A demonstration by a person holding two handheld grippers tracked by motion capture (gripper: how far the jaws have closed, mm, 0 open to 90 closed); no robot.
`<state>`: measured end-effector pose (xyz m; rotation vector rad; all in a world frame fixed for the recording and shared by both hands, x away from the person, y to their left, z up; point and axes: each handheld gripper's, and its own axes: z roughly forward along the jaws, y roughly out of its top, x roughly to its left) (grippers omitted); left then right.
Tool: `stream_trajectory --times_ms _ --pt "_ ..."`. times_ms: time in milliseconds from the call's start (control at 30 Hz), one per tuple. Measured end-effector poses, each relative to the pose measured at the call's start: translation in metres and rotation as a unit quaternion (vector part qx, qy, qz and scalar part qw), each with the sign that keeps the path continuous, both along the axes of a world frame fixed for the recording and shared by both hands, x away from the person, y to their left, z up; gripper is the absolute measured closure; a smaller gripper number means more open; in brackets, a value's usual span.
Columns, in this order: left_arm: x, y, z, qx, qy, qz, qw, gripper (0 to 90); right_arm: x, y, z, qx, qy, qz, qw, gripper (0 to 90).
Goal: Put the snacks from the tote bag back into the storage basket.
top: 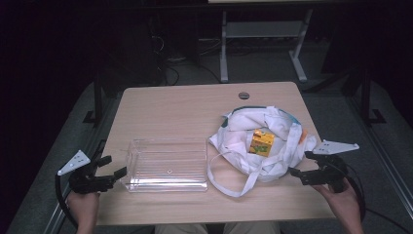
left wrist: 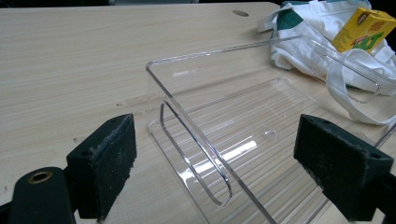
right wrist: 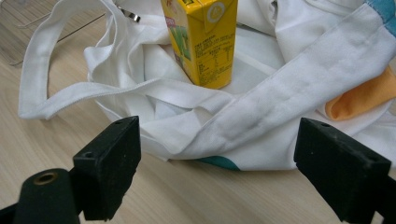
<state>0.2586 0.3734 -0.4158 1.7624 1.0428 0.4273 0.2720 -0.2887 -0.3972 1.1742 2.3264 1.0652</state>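
Nearest the desk's (top: pixel 160 105) front-left corner, the left tongs (top: pixel 111 168) stand apart with nothing between the pads, aimed at the short wall of the clear bin (top: pixel 166 165). That bin sits by the front edge, left of centre; it looks stiff, light and slick, so I'd judge a pinch on its rim or through the slot handle safest. Right of it lies the white bag (top: pixel 243 131), slumped near the right edge, soft and floppy, its straps (top: pixel 229 175) trailing toward the bin. A yellow carton (top: pixel 261 142) stands in the bag's open mouth; it seems light, fairly stiff yet crushable, best taken across its flat sides. Folds of cloth and a strap lie between it and the right tongs (top: pixel 301 166), which wait wide apart and empty at the bag's near edge.
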Motion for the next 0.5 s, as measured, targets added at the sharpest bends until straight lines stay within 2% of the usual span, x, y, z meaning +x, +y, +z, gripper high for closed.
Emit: stream_trajectory --times_ms 100,200,300,500 --pt "-0.001 0.001 0.000 0.000 -0.001 0.000 1.0000 12.7 0.004 0.001 0.002 0.000 0.005 0.004 1.0000 14.4" --pt "-0.001 0.002 0.000 -0.002 -0.001 0.003 1.0000 12.7 0.009 0.004 0.004 -0.015 0.012 0.012 0.9997 14.7" --pt "-0.002 0.002 0.000 -0.002 -0.002 0.004 1.0000 12.8 0.012 0.006 0.007 -0.020 0.009 0.020 0.9996 14.8" --pt "-0.002 0.001 0.000 -0.003 -0.003 0.004 1.0000 12.7 0.022 0.012 0.014 -0.027 0.020 0.038 0.9987 14.8"
